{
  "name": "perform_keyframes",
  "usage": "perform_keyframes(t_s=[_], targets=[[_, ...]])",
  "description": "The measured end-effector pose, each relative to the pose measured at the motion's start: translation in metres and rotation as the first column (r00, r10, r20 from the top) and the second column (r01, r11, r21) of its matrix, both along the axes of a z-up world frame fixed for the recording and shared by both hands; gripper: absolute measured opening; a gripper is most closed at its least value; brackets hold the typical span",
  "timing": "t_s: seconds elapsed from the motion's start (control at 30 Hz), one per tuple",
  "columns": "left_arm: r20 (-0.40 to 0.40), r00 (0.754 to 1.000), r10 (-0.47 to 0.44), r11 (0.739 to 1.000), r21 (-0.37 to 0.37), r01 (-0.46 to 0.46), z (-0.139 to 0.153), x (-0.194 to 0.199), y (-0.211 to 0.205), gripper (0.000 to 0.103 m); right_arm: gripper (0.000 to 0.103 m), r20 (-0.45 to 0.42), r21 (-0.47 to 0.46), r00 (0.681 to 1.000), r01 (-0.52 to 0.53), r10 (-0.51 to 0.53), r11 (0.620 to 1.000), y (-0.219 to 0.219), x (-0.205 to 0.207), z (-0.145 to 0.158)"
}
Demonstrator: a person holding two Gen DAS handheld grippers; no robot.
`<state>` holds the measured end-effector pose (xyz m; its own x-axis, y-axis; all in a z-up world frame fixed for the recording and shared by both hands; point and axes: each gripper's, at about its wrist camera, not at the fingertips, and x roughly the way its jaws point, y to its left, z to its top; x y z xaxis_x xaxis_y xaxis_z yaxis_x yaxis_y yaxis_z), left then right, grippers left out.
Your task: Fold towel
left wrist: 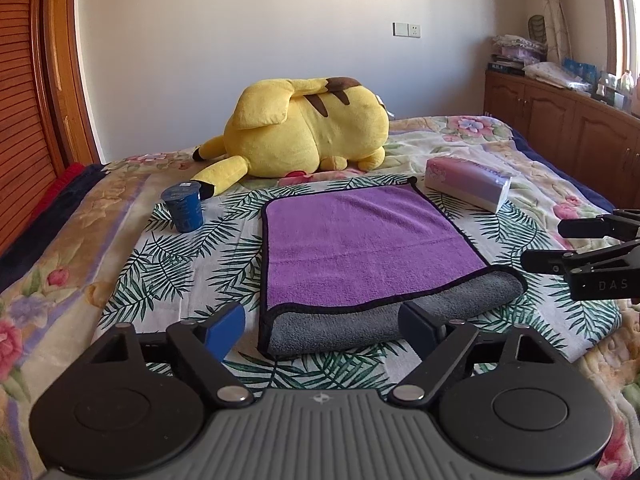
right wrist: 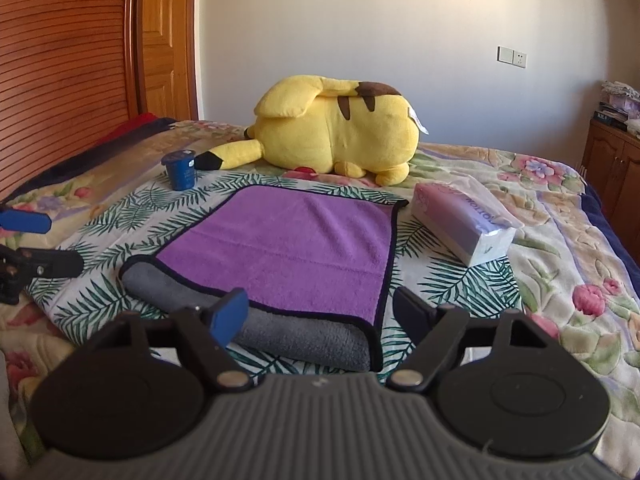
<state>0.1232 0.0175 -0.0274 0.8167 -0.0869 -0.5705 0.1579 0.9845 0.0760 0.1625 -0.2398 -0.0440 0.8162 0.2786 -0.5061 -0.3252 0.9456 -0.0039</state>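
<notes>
A purple towel point(left wrist: 360, 240) with a black hem and a grey underside lies folded over on the leaf-print cloth on the bed; it also shows in the right wrist view point(right wrist: 296, 248). Its grey folded edge point(left wrist: 380, 320) faces me. My left gripper point(left wrist: 322, 326) is open and empty, its jaws spread at the towel's near left edge. My right gripper point(right wrist: 320, 314) is open and empty, at the towel's near right corner. The right gripper also shows in the left wrist view point(left wrist: 544, 244) at the right edge. The left gripper also shows in the right wrist view point(right wrist: 60, 240) at the left edge.
A yellow plush toy point(left wrist: 308, 132) lies behind the towel. A blue cup point(left wrist: 184, 208) stands at the towel's far left. A tissue pack point(left wrist: 468, 184) lies at its far right. Wooden cabinets point(left wrist: 560, 136) stand right of the bed, a slatted wooden door point(right wrist: 60, 60) to the left.
</notes>
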Motion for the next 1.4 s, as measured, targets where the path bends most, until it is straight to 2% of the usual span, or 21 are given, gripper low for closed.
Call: perform_keyframes(t_s=[0.5,0.9,1.23,1.4], targets=[[-0.077,0.997,-0.009,1.000,0.020,0.011,-0.027,0.047,0.016,0.051,0.076,-0.051,0.010,0.998,-0.020,0.020,1.000,-0.004,0.029,-0.014],[-0.122,0.992,0.009,0.999,0.042,-0.004,-0.049,0.080,0.025,0.045,0.075,-0.119,0.006,0.993,-0.007,0.008,1.000,-0.006,0.051,-0.033],[-0.167,0.986,0.012,1.000,0.021,-0.008,-0.063,0.096,0.032,0.026,0.074,-0.176,0.013,0.984,0.011,-0.008,1.000,-0.013,0.065,-0.045],[-0.188,0.982,0.008,1.000,0.006,-0.007,-0.067,0.096,0.032,0.023,0.074,-0.215,0.024,0.977,0.013,-0.007,1.000,-0.016,0.070,-0.050]])
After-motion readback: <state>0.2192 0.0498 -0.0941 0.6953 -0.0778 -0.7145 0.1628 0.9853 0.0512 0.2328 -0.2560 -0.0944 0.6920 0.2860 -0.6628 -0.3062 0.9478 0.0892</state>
